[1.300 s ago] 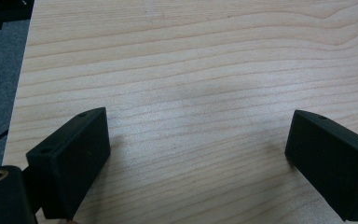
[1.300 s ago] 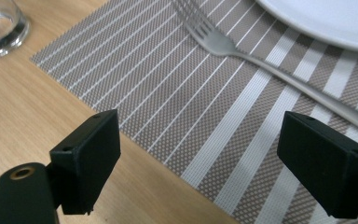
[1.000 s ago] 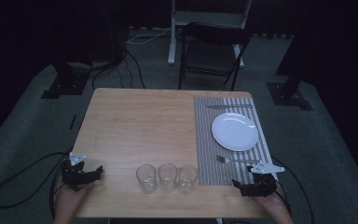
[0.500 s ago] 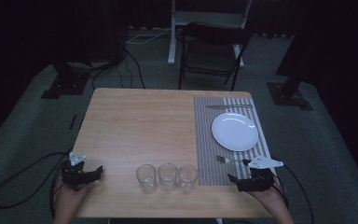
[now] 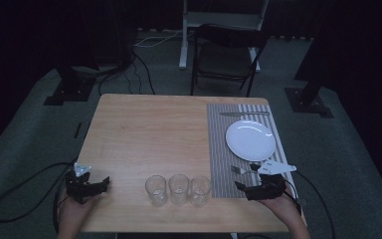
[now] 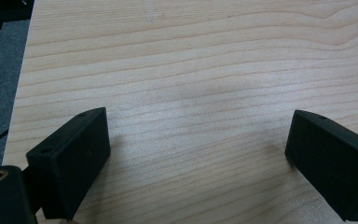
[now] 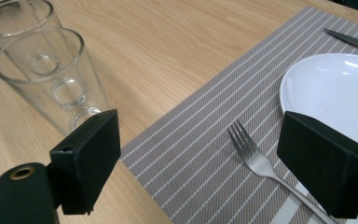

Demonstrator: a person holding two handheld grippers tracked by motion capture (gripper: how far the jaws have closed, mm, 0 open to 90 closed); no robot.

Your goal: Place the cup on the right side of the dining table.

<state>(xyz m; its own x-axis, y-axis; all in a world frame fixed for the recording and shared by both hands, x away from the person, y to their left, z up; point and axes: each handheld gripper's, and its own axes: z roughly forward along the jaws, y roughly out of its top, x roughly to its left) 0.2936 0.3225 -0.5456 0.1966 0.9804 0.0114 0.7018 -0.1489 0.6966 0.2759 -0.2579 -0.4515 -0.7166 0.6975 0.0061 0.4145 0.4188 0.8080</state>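
Three clear empty glasses stand in a row near the table's front edge: left (image 5: 155, 189), middle (image 5: 178, 188) and right (image 5: 199, 190). My right gripper (image 5: 240, 186) hovers over the striped placemat's (image 5: 219, 149) front corner, jaws open and pointing left at the nearest glass (image 7: 51, 79). Nothing is between its jaws (image 7: 203, 126); beneath them lie the placemat (image 7: 191, 135) and a fork (image 7: 256, 158). A white plate (image 5: 250, 140) sits on the mat. My left gripper (image 5: 103, 183) rests at the front left corner, jaws open over bare wood (image 6: 200, 121).
A knife (image 5: 243, 113) lies on the mat behind the plate. The fork (image 5: 241, 170) lies just in front of the plate. A black folding chair (image 5: 224, 59) stands beyond the far edge. Cables trail off both gripper bodies to the floor.
My right gripper has lifted a little and drifted left toward the glasses. The left gripper has stayed put, and both stay open.
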